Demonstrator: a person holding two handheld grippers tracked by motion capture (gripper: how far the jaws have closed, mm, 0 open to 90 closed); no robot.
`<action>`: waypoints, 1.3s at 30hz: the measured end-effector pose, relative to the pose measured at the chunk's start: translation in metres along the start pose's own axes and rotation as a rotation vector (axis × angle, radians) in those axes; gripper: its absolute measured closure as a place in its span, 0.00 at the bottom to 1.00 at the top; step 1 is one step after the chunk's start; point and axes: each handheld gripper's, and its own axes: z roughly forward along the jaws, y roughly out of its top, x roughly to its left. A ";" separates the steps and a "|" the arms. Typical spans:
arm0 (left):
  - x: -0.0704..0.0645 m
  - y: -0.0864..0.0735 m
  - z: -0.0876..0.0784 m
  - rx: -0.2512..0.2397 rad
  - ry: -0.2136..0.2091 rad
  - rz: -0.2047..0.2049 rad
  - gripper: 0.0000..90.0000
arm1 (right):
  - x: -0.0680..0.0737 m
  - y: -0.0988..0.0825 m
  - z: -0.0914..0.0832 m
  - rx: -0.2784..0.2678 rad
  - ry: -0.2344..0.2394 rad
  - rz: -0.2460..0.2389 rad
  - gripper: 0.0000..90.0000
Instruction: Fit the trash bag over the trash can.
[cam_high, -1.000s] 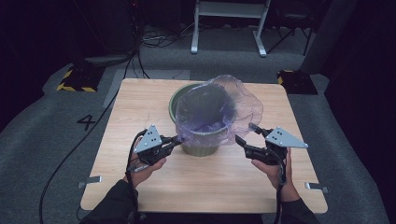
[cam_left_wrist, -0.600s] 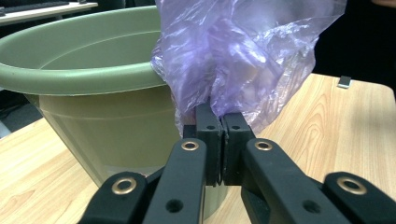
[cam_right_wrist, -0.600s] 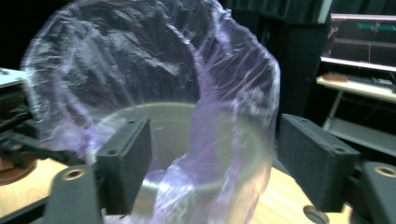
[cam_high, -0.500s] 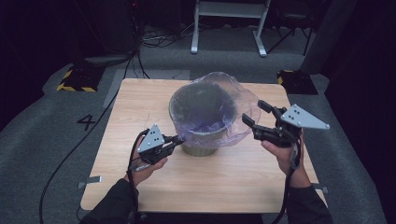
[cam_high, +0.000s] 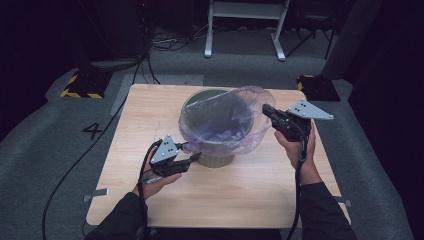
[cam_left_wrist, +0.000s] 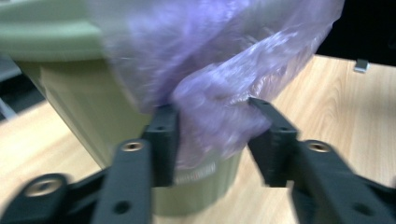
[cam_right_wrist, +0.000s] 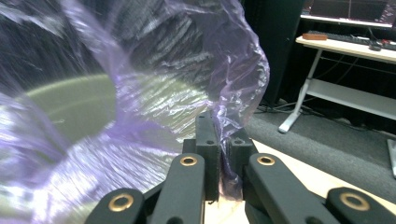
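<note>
Purple bag mouth-up in upright bin; right gripper clamped on film, left gripper just parted.

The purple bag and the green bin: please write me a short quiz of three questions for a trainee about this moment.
1. True or false: the right gripper is shut on the purple bag.
2. The left gripper has the bag's film between its jaws. Do the pads press on it? A) yes, clamped B) no, the jaws stand apart, having just been opening
3. On what does the green bin stand?

Key
1. True: the film is pinched between its closed jaws, beside the bin's rim.
2. B
3. On the wooden table, near its middle.
</note>
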 end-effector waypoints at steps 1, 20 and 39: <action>-0.001 -0.002 0.000 0.012 -0.001 -0.006 0.44 | -0.001 -0.002 0.001 0.002 -0.006 0.002 0.98; -0.005 -0.008 -0.066 -0.091 -0.009 -0.061 0.17 | -0.004 -0.001 -0.004 -0.031 -0.042 -0.009 0.99; 0.041 0.075 -0.076 -0.156 0.032 -0.042 0.33 | -0.003 0.002 0.008 -0.013 -0.026 -0.024 0.97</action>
